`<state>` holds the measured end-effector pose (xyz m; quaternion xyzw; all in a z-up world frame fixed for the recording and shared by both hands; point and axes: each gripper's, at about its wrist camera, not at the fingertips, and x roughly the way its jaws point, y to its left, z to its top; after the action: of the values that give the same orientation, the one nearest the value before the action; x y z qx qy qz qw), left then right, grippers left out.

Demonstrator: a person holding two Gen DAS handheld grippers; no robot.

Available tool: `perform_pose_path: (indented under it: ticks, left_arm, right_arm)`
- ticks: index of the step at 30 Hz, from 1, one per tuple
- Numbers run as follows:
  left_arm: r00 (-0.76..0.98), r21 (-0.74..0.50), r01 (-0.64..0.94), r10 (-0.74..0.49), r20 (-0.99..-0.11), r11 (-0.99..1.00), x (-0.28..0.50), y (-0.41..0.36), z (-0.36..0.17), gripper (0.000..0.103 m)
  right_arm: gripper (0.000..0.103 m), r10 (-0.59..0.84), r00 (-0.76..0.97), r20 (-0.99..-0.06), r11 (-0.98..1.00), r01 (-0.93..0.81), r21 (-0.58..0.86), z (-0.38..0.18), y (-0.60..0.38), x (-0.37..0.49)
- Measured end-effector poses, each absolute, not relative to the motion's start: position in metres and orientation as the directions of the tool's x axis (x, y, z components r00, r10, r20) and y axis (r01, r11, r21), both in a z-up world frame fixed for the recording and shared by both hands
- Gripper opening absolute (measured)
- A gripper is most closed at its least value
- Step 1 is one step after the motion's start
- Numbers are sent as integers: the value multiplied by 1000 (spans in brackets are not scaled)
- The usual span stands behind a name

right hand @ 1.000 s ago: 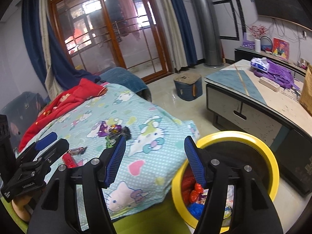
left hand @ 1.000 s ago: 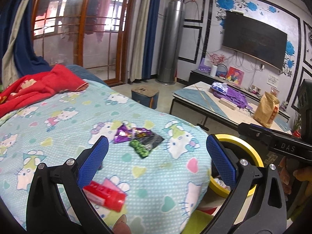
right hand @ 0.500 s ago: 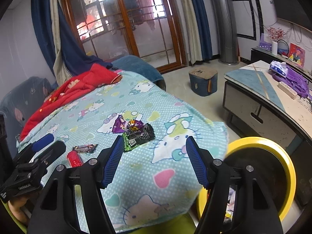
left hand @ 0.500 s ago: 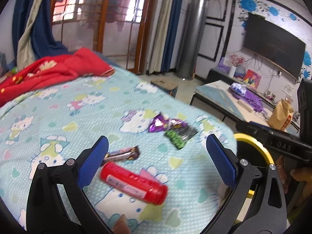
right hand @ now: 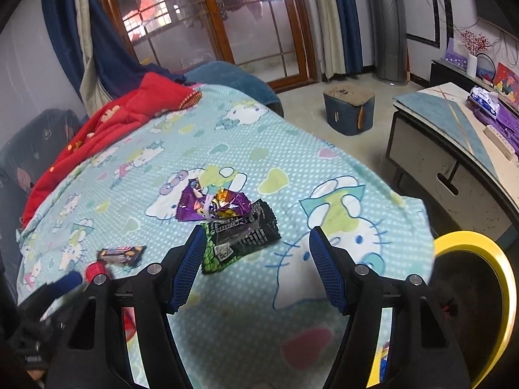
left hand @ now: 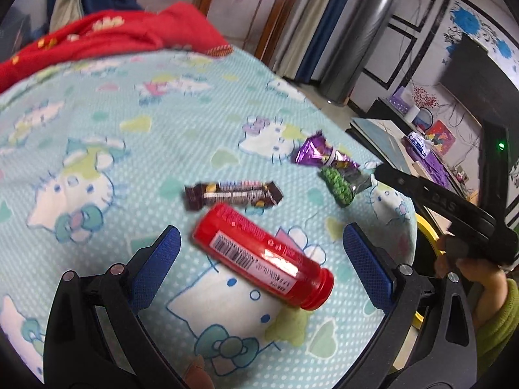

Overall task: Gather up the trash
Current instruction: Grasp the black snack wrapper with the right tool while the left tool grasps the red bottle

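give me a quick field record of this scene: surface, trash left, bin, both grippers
surface: cartoon-cat bedspread
trash left: red tube, brown candy bar wrapper, purple wrapper, black-and-green packet
bin: yellow-rimmed bin beside the bed, at the right
left gripper: jaws open, red tube lying between them, not gripped
right gripper: jaws open, over the black-and-green packet, nothing held

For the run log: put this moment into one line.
left gripper: open over red bottle | right gripper: open by black-green wrapper | yellow-rimmed bin: beside bed
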<state>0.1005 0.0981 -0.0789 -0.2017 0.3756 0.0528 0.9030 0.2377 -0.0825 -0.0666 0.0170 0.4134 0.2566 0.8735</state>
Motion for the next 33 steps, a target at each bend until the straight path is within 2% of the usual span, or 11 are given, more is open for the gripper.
perform_pose_path:
  ticks: [9,12,16,22,26,33]
  left_arm:
    - [704,-371,-266,-84,-705,890,104,96,-89,92]
    - [707,-385,-273,-88,-701,881,104,96,-91,92]
    - [705,-381,-285,-77,-705,880,105,97,-93,84]
    - [699,-369,-306,-56,-713,877,103,98,-93,72]
    - [697,-368,-320,-46,-716,873,100,102,-94,60]
    - [702,-402,-318,-72,-709,859,96,107,-94,53]
  right_arm:
    - [65,470,464,-751,870,-389,303,-96,-67,263]
    - [61,464,468,-752,872,-392,294,-97,-64,262]
    - [46,475,463,-748,863,-410,295,-97,-62,256]
    - [31,483,457,-747,861,-404,310,-95,-71,245]
    - [26,506,439,-743,851,-392,348,-92,-80,234]
    - [24,527,421,-738,838,-399,371,-88,-91,208]
